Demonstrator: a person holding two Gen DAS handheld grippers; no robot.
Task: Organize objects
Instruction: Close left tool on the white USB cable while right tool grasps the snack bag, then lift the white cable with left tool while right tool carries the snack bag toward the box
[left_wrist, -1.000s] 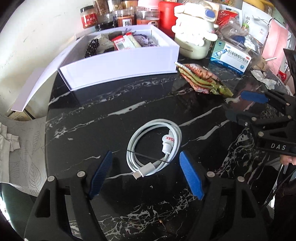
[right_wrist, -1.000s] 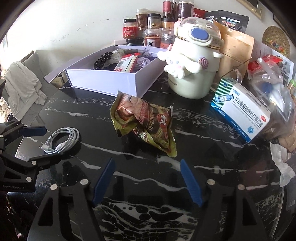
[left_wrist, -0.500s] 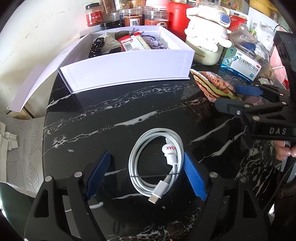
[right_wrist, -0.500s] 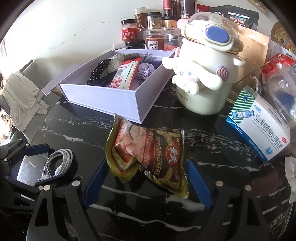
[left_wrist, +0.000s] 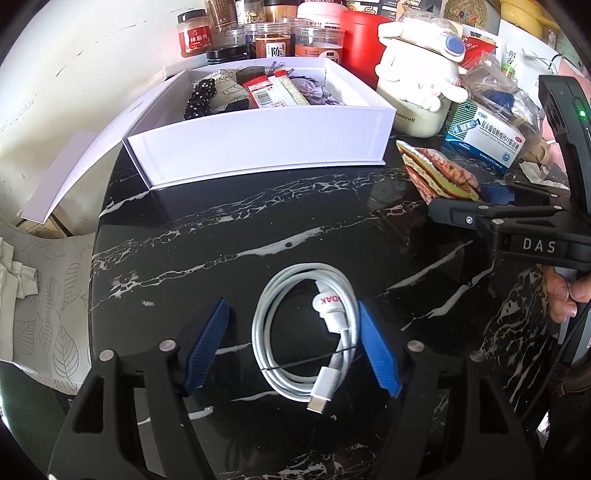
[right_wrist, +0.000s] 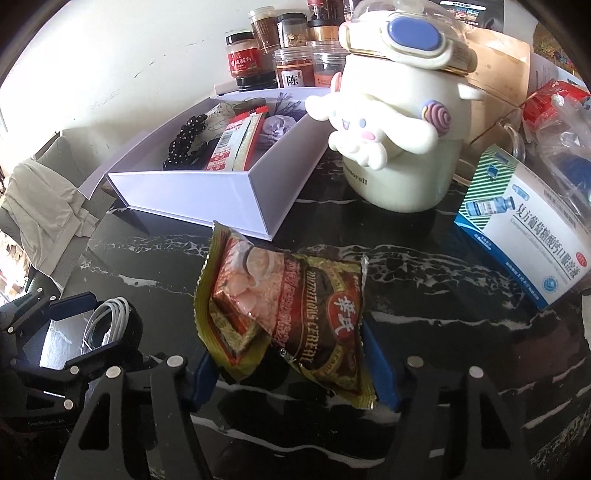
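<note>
The white box (left_wrist: 258, 144) already holds beads and packets. On the table near it, the right gripper (right_wrist: 291, 365) is closing around the cereal sachet (right_wrist: 291, 306); the left gripper (left_wrist: 291, 350), jaws narrowing but apart, straddles the coiled cable (left_wrist: 306, 332).

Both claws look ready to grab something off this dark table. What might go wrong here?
The left gripper, jaws just closing, straddles the coiled cable off-centre; only one pad is near it, so the coil might slide or unravel. The right gripper, also closing, flanks the cereal packet, which could crumple or slip.
</note>
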